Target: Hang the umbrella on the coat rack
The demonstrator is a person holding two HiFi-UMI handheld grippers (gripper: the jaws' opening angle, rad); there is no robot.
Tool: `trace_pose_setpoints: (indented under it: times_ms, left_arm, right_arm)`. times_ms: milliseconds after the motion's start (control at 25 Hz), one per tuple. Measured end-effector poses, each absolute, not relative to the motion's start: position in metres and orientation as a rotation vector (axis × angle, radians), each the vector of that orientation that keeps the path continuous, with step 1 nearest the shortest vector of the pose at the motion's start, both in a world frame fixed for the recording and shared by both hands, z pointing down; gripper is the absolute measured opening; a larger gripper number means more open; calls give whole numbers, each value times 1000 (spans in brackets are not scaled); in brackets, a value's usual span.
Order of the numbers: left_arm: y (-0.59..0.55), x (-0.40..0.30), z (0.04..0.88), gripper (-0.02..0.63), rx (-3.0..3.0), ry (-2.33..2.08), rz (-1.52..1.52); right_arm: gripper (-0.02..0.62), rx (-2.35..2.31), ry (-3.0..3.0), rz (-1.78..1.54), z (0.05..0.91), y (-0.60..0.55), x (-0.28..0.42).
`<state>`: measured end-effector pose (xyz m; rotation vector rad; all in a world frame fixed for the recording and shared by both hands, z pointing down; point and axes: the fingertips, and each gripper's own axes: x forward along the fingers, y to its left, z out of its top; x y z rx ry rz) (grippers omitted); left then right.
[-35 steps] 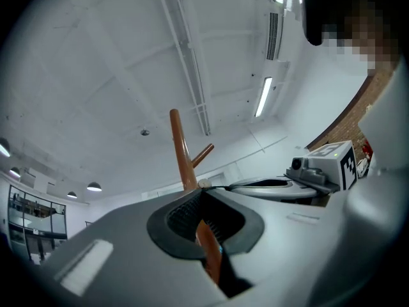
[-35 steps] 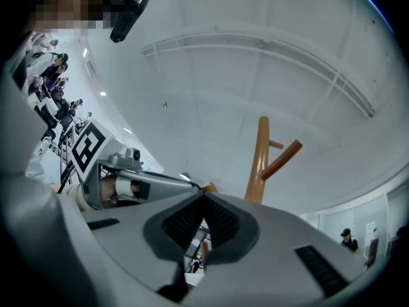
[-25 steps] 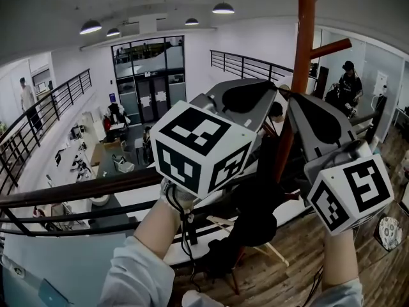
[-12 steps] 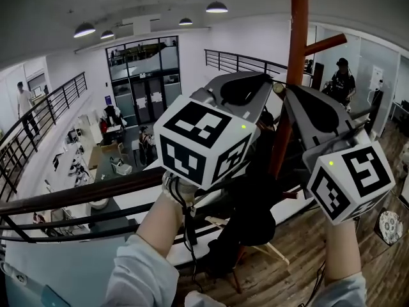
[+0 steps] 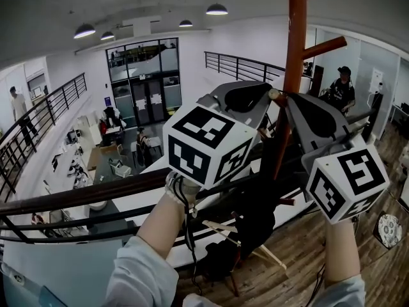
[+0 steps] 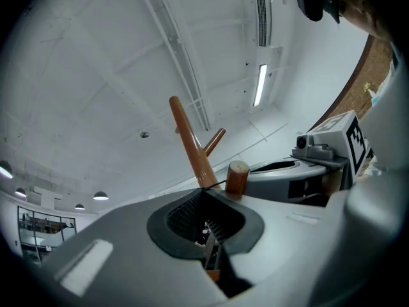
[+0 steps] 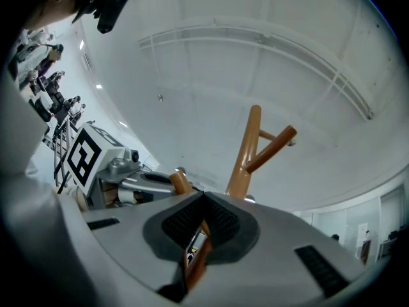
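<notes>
The red-brown coat rack pole rises at the upper right, with one peg slanting up. A shorter peg's round tip shows between my two grippers. My left gripper and right gripper meet at that tip, both shut. In the left gripper view a thin black cord runs from the shut jaws to the peg. The black folded umbrella hangs below the grippers, against the pole. The right gripper view shows the pole and the peg just beyond its jaws.
A dark railing runs across in front of me, with an open office floor far below. A person stands at the right behind the rack. Wooden floor lies under the rack's legs.
Both grippers have kept together and drifted slightly toward the short peg, whose round tip now shows between them. The umbrella still hangs beneath them.
</notes>
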<state>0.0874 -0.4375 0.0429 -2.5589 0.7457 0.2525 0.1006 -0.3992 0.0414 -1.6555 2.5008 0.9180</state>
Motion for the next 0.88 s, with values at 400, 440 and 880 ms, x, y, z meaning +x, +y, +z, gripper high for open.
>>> trace_pose_setpoints:
  times_ms: [400,440,880]
  left_arm:
    - [-451,100,64,3,-2616,726,203]
    - [-451,101,66,4,-2616,729,198]
    - [-448,110,78,3,-2587,740,164]
  right_arm:
    - [-2,-1699,2525,862,60,-414,113]
    - [-1,-1696,2530,849,62,-414,114]
    - [0,-1675,2543,779,70,-414,116]
